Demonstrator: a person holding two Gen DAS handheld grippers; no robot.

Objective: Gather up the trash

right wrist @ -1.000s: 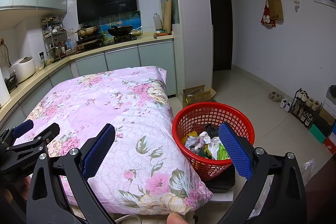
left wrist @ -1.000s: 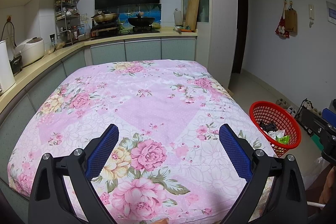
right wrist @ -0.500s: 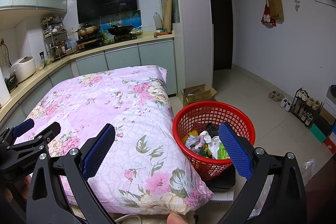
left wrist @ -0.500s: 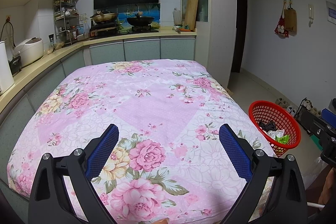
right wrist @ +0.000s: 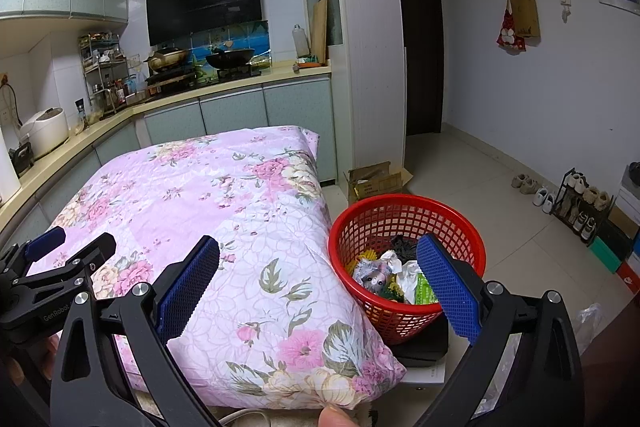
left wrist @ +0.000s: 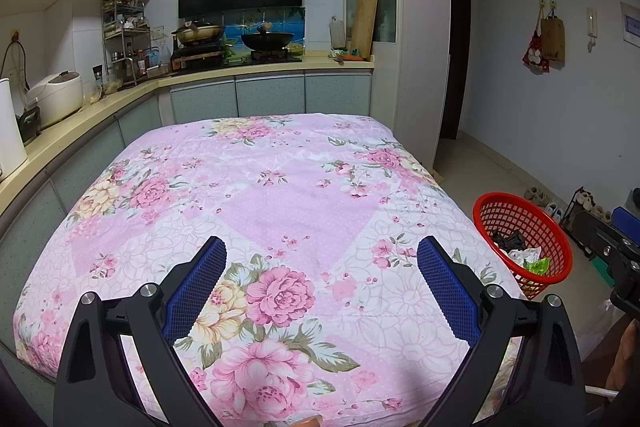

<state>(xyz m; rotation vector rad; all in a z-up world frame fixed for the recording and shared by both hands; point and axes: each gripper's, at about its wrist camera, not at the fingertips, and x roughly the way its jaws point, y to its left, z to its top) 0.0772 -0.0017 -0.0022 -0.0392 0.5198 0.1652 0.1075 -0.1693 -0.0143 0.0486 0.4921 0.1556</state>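
Observation:
A red mesh basket [right wrist: 404, 223] stands on the floor just right of the quilt's near corner, holding crumpled wrappers and paper trash [right wrist: 394, 277]. In the left wrist view the same basket [left wrist: 520, 215] sits at the right, beyond the quilt. My right gripper [right wrist: 318, 285] hangs open and empty above the quilt's corner, its right finger in front of the basket. My left gripper [left wrist: 322, 289] is open and empty over the near part of the pink floral quilt [left wrist: 260, 211]. No loose trash shows on the quilt.
The quilt [right wrist: 208, 203] covers a large flat surface beside an L-shaped kitchen counter [left wrist: 72, 131] with a rice cooker [left wrist: 56, 99] and stove. A cardboard box [right wrist: 378, 181] lies behind the basket. A shoe rack [right wrist: 582, 207] and shoes line the right wall.
Both grippers stay open and nearly still. The left wrist view has shifted very slightly; nothing was picked up or dropped.

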